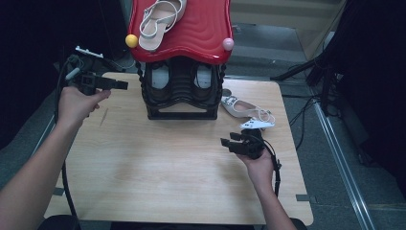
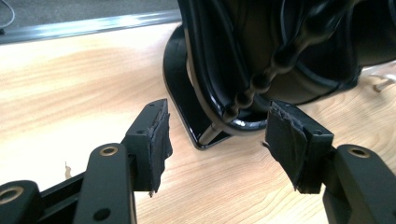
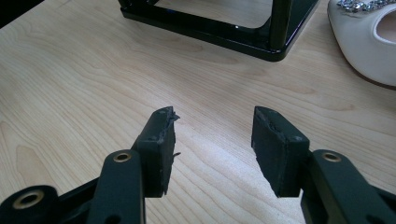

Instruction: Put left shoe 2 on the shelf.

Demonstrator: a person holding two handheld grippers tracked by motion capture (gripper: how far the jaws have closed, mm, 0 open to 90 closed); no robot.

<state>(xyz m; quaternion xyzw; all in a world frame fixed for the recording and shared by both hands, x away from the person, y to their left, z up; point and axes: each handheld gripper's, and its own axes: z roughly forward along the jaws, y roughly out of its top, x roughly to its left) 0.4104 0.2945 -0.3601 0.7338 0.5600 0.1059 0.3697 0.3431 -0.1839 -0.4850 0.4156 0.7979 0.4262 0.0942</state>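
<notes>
A black shoe rack [image 1: 179, 91] with a wavy red top [image 1: 201, 33] stands at the back middle of the wooden table [image 1: 158, 167]. A beige strappy sandal [image 1: 160, 19] lies on the red top. A white jewelled shoe [image 1: 239, 108] rests on the table just right of the rack. My left gripper [image 1: 119, 85] is held level at the rack's left side, open and empty; in the left gripper view [image 2: 219, 121] the rack's base corner [image 2: 196, 126] lies just beyond the jaws. My right gripper [image 1: 229, 140] hovers in front of the white shoe [image 3: 369, 42], open [image 3: 214, 123] over bare wood.
Two pale shoes [image 1: 160, 76] sit inside the rack's lower shelf. A yellow ball [image 1: 131, 40] and a pink ball [image 1: 228, 44] mark the red top's front corners. Cables and dark stands [image 1: 325, 72] crowd the floor to the right of the table.
</notes>
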